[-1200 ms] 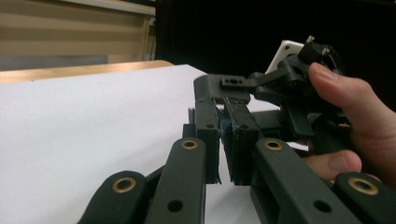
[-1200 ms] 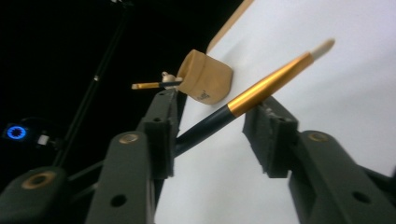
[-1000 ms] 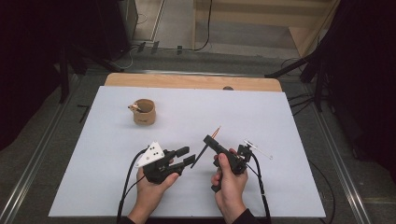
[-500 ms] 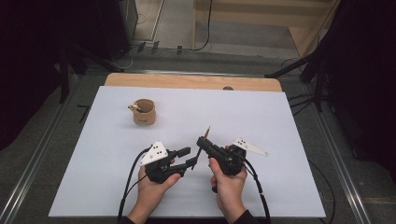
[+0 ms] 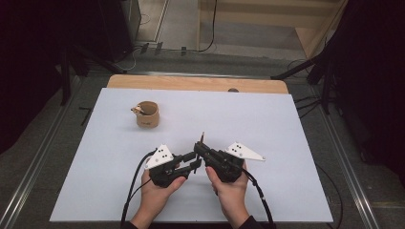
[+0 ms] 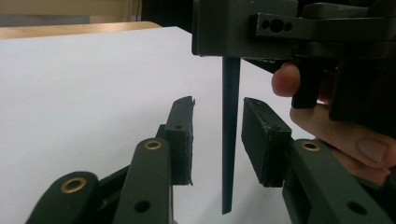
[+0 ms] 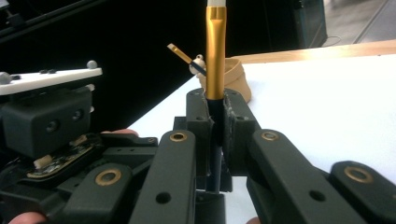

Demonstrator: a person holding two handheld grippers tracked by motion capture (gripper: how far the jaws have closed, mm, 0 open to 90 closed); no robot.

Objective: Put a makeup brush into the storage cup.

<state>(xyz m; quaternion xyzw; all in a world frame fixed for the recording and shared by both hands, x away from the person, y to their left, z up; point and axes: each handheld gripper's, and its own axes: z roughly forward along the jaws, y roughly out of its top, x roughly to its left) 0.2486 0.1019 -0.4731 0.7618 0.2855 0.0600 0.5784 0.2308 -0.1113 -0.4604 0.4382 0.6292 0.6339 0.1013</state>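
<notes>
The right gripper (image 5: 202,147) was clamped on a slim brush (image 7: 215,51), its pads pressed against the dark handle just below the gold ferrule. The ferrule and a pale upper part rose straight above that gripper's jaws, and the dark handle ran down beneath them.

The left gripper (image 5: 195,162) sat just beside the right one, and its jaws had just been closing. In the left gripper view the handle's tapered lower end (image 6: 229,140) hung between the two pads, with a sliver of white showing on either side, so they had not yet pinched it; how close the nearer pad stood was hard to judge from that angle.

Both hands rested low on the white table (image 5: 296,143), nearly touching. Well beyond the grippers, toward the far left, stood a tan cup (image 5: 147,114) with another brush (image 7: 186,55) leaning out of it.
</notes>
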